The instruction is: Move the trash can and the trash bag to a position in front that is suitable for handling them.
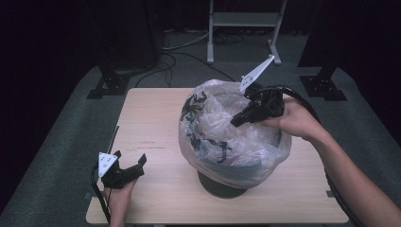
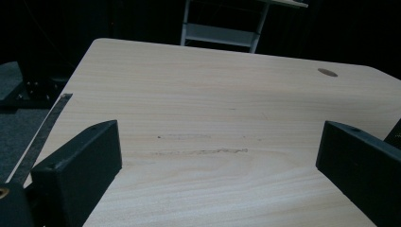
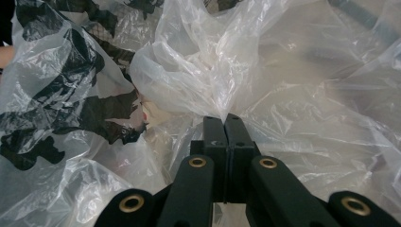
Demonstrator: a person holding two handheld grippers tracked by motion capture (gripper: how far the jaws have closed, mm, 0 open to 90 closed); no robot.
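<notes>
A clear plastic bag (image 1: 222, 137) with black printed marks sits over a dark round bin (image 1: 227, 182) on the right half of the wooden table (image 1: 156, 123). The bag balloons up and spills over the bin's rim on every side, and only the bin's near base shows beneath it.

The right gripper (image 1: 235, 122) comes in from the right, held in the person's right hand (image 1: 293, 118), with its tip inside the bag's open top. In the right gripper view its 2 jaws are pressed tight together, and a gathered fold of the bag (image 3: 189, 75) rises straight from their tips, so they seem to be pinching the film, though the crumpled plastic makes the exact contact hard to read.

The left gripper (image 1: 130, 158) rests at the near left corner of the table, well apart from the bag, in the person's left hand (image 1: 118, 198). Its jaws stand wide apart with only bare tabletop (image 2: 213, 118) between them.
</notes>
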